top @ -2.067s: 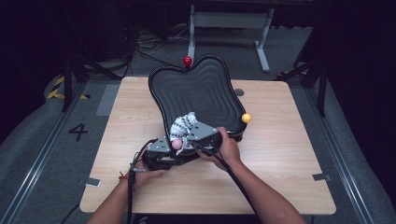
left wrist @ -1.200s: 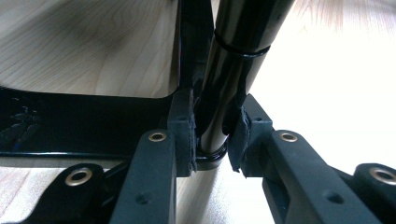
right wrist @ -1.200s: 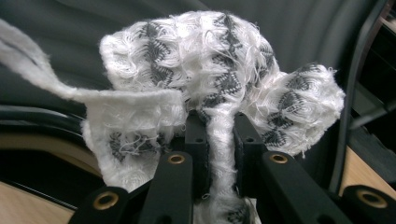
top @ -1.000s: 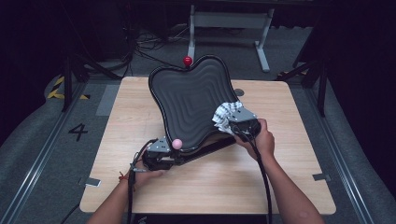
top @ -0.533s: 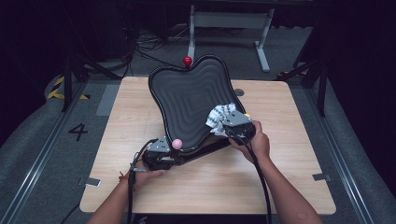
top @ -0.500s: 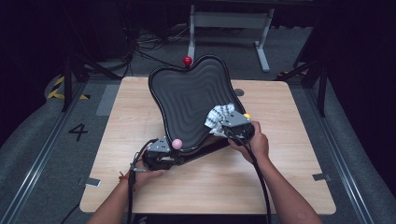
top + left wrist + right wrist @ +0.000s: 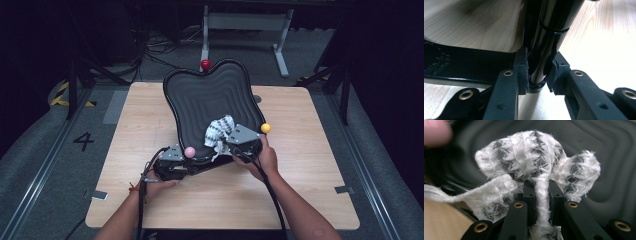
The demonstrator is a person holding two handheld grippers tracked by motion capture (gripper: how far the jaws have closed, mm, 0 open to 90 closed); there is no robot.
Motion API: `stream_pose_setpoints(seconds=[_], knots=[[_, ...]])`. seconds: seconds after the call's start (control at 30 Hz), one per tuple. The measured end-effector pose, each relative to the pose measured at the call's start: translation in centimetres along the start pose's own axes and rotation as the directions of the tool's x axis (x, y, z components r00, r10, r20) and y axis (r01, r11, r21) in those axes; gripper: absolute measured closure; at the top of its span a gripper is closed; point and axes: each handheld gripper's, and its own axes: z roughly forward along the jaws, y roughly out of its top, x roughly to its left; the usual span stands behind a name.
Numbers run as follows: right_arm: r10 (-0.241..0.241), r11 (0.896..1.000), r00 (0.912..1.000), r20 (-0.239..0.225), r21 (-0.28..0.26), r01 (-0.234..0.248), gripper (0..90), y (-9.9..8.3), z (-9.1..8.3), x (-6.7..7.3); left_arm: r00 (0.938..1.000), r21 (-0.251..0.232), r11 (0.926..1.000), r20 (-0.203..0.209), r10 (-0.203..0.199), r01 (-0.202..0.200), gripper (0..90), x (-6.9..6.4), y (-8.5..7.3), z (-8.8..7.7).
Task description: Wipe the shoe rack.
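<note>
Since the earlier frames, right hand-held gripper (image 7: 223, 141) shifted with its white-and-grey patterned cloth (image 7: 218, 131) from the right part of the black ridged tray (image 7: 200, 100) toward the tray's near middle, cloth pressed against the ribbed surface. Clamped on that cloth, jaws pinching a twisted strand with the bunched rest above them (image 7: 536, 170). Left hand-held gripper (image 7: 172, 167) unmoved at the tray's near edge over the bench (image 7: 320, 175), closed on the glossy black rim (image 7: 537, 75), tray propped tilted. Hard to make out: the left gripper's jaws from above, buried under its body and pink ball (image 7: 189, 151); the tray's underside; a blurred pink shape (image 7: 436, 131) at the right gripper view's top left corner
</note>
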Motion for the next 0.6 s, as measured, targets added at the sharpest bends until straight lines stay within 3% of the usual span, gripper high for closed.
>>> stream_pose_setpoints(seconds=[0.23,0.37,0.5,0.6], knots=[[-0.054,0.998,0.9971,-0.053,-0.028,0.053,80.2,1.1,0.4,2.8,1.0000,-0.004,1.0000,-0.002,-0.008,0.008,71.7,0.0,0.0,0.1],[-0.018,0.999,0.9953,-0.095,-0.044,0.013,80.1,1.2,0.4,3.0,0.9998,-0.007,0.9998,-0.005,-0.018,0.018,71.2,-0.1,0.1,0.2],[-0.027,0.999,0.9954,-0.092,-0.044,0.023,80.1,1.3,0.4,3.3,0.9998,-0.008,0.9998,-0.006,-0.019,0.019,71.1,-0.1,0.1,0.2],[-0.045,0.999,0.9970,-0.063,-0.026,0.043,80.0,1.4,0.3,3.3,0.9998,-0.006,0.9999,-0.010,-0.016,0.016,71.3,-0.2,0.1,0.3]])
